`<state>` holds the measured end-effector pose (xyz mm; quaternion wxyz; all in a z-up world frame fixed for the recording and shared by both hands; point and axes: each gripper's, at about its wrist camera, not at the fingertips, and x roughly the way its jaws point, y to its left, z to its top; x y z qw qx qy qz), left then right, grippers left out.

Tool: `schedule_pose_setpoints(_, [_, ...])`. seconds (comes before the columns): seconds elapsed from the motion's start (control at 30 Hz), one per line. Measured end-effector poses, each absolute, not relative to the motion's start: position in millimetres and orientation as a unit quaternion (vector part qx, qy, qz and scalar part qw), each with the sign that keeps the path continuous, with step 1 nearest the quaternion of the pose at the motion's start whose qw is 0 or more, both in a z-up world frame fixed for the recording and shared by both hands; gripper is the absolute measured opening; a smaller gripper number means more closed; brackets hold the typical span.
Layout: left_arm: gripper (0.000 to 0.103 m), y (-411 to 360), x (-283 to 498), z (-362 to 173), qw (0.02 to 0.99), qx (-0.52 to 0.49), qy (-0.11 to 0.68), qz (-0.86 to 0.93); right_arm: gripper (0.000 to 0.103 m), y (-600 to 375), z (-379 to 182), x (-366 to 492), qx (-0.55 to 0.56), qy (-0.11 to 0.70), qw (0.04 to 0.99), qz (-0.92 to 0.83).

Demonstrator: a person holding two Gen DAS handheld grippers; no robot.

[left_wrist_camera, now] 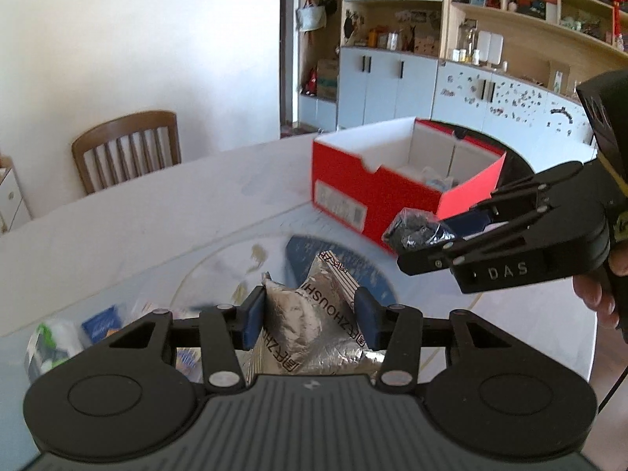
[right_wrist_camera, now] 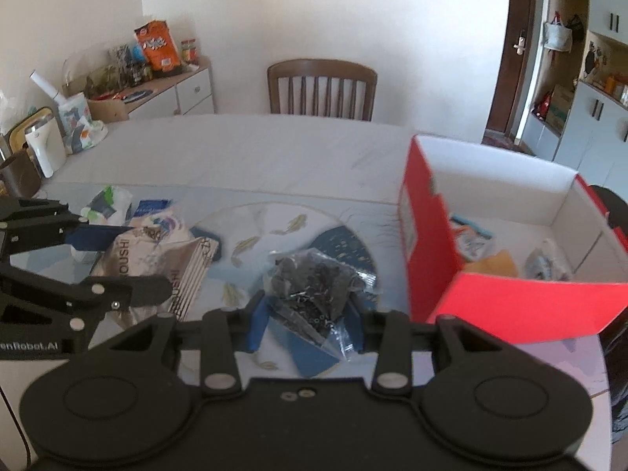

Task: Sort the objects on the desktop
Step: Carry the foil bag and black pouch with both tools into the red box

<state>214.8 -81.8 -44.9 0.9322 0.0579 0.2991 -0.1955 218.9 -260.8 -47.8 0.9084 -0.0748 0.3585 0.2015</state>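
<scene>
- The table carries a red box open at the top; a few small packets already lie inside, so part of the sorting looks done.
- A heap of packets remains on the table at the left, so I judge that much work is left.
- The left gripper pinches a silver foil pouch, lifted above the table.
- The right gripper is pressed on a clear bag of dark pieces, near the box.
</scene>
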Motion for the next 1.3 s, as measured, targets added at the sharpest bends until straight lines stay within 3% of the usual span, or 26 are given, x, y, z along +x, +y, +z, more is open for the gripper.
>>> schedule_pose_setpoints(0.73, [0.047,-177.4,269.3,17.5,0.947,0.065,0.240,-0.202,0.039,-350.8,0.7,261.5,-0.106,0.313,0.922,0.204])
schedule_pose_setpoints(1.3, [0.047,-266.8,330.6,16.5,0.938,0.103,0.248,-0.218,0.039,-424.0,-11.6,330.8,-0.089,0.343,0.918,0.178])
